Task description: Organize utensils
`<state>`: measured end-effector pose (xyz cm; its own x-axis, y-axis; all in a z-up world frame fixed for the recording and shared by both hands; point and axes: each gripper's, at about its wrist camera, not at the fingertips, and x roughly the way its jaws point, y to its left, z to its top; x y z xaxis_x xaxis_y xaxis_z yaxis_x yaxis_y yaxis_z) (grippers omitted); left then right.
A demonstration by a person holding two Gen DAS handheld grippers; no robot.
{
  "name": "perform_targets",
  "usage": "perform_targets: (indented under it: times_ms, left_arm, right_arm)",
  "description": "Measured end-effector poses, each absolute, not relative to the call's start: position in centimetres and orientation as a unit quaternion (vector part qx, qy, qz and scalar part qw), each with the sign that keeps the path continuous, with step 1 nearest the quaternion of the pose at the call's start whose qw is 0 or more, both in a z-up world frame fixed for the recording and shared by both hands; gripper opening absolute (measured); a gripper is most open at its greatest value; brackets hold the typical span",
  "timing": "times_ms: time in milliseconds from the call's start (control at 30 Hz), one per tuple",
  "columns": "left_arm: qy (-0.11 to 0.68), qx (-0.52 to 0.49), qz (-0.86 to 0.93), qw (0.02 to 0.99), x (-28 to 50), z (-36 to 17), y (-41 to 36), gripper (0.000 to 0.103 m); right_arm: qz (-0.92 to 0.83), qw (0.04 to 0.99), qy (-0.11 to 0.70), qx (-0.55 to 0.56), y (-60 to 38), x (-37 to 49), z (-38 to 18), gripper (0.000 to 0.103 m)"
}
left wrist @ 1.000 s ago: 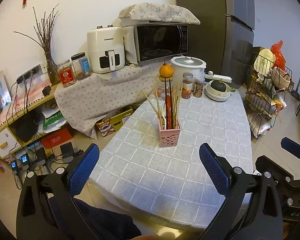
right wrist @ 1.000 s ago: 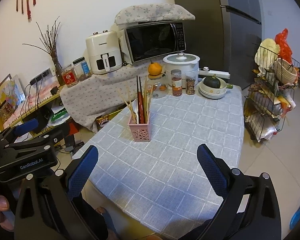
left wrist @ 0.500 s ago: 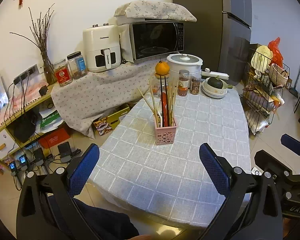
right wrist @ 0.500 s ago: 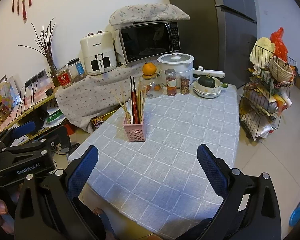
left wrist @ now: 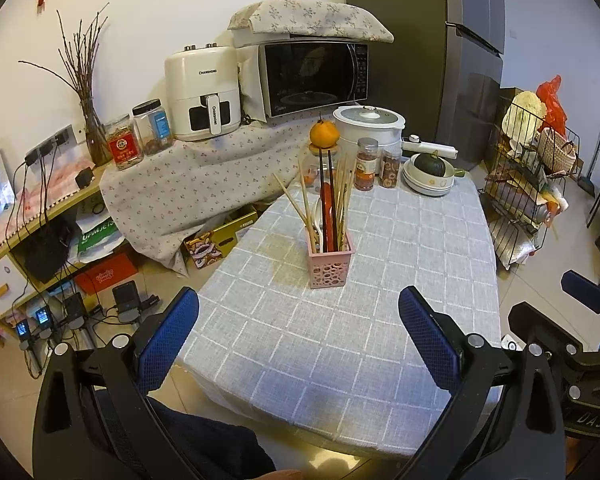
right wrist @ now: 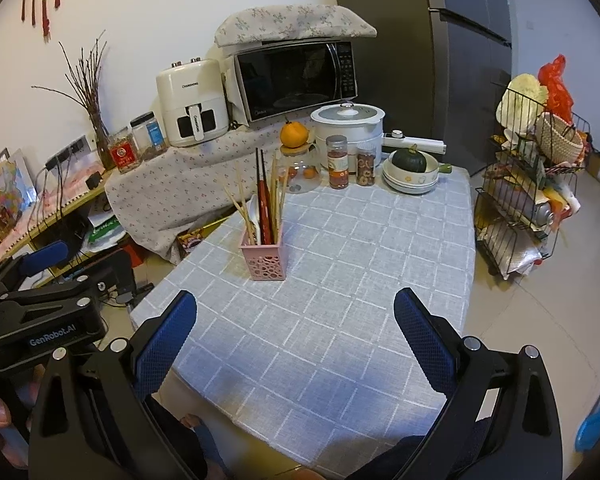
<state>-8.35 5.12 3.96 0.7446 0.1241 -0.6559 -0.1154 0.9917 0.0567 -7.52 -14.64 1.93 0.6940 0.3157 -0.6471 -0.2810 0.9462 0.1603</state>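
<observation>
Both grippers, left (left wrist: 298,326) and right (right wrist: 296,324), are hovering wide open and empty before the table (left wrist: 340,340). The utensils (left wrist: 328,204) are standing in a pink holder (left wrist: 331,266) mid-table; approaching slowly and pinching one stick near its top seems wisest.

Pink holder (left wrist: 331,263) with round cut-outs; pale wooden chopsticks (left wrist: 300,204) and a red pair (left wrist: 329,208). Grey tablecloth (left wrist: 364,320), white grid lines. Orange fruit (left wrist: 324,134). Cream air fryer (left wrist: 201,88). Floral cloth (left wrist: 172,192).

left wrist: near table edge, facing forward | right wrist: same | shared: pink holder (left wrist: 330,267) (right wrist: 264,259)
</observation>
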Motion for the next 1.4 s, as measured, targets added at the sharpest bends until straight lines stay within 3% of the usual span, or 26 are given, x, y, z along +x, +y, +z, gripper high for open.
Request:
perform_targets:
  times_ms: [1400]
  left_arm:
    - [0.353, 0.020, 0.047, 0.934, -7.9, 3.6, 4.1, 0.096]
  right_arm:
    - [0.160, 0.919, 0.360, 0.030, -14.8, -7.1, 1.5, 0.096]
